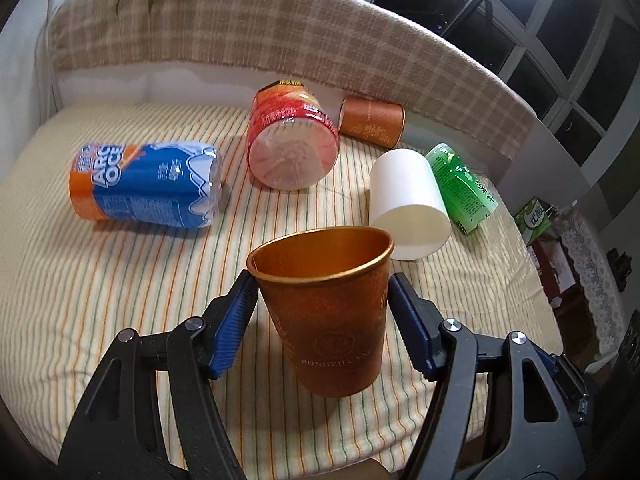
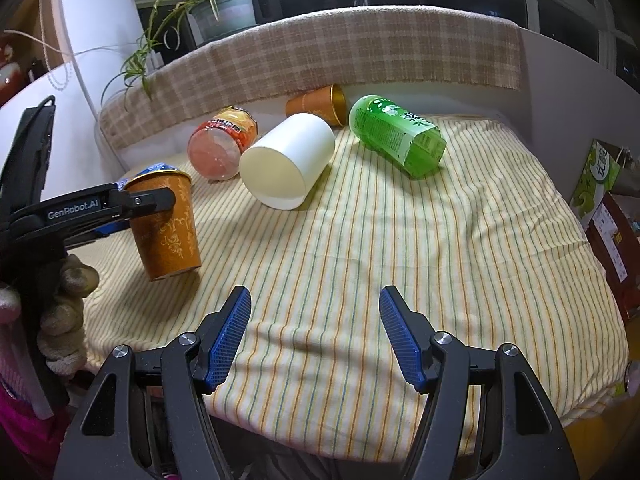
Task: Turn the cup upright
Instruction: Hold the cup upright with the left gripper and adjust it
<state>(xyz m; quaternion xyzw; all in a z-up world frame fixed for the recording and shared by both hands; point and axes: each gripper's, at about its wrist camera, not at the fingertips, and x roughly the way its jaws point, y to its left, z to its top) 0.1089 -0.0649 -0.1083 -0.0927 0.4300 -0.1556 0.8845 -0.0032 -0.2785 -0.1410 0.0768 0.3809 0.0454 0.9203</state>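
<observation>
My striped bedsheet [image 2: 360,240] carries toppled containers; my left tool [image 1: 322,300] clamps the upright orange cup [image 1: 332,312]; my right tool [image 2: 316,332] gapes released.

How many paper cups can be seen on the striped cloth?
3: an orange cup upright between the left gripper fingers, a white cup lying mid-cloth, another orange cup lying at the back.
</observation>
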